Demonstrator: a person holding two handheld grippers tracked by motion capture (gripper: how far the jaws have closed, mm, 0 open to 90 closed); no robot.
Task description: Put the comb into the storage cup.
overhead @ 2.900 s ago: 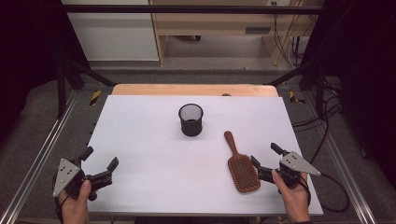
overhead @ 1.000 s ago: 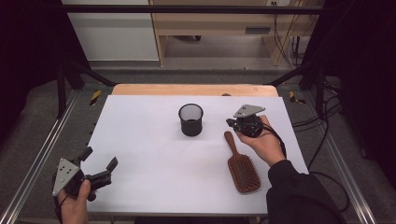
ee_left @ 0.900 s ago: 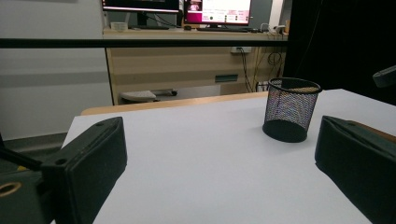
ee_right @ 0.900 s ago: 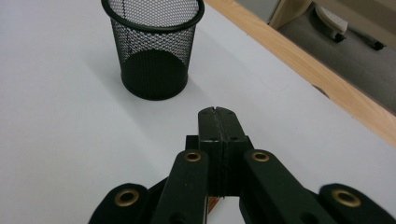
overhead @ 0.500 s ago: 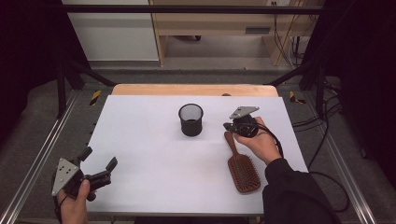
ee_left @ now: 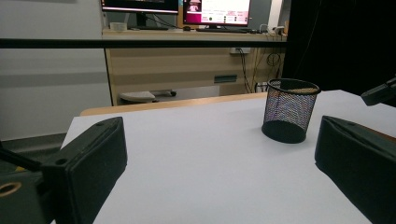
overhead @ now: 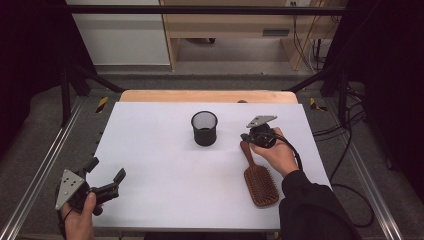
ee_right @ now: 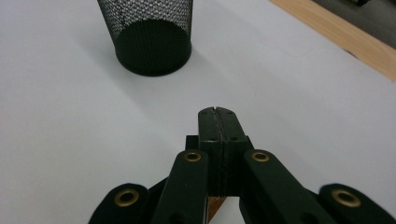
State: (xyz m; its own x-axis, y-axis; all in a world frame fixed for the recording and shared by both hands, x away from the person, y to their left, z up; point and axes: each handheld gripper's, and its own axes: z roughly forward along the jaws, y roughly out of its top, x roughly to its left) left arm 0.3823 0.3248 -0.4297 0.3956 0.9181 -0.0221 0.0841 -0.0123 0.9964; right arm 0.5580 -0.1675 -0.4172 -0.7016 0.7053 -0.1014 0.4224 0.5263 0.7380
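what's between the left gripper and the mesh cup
Nothing: bare white table runs from the left gripper to the mesh cup, seen in the high view and the left gripper view.

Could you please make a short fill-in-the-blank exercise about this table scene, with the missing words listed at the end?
1. The right gripper is at the ____ end of the hairbrush.
2. In its own view its jaws are pressed ____.
3. The left gripper has its jaws ____.
4. The mesh cup stands ____ on the white table.

Missing words: handle; together; open; upright

High overhead, two low gripper views — shared mesh cup (overhead: 204, 128)
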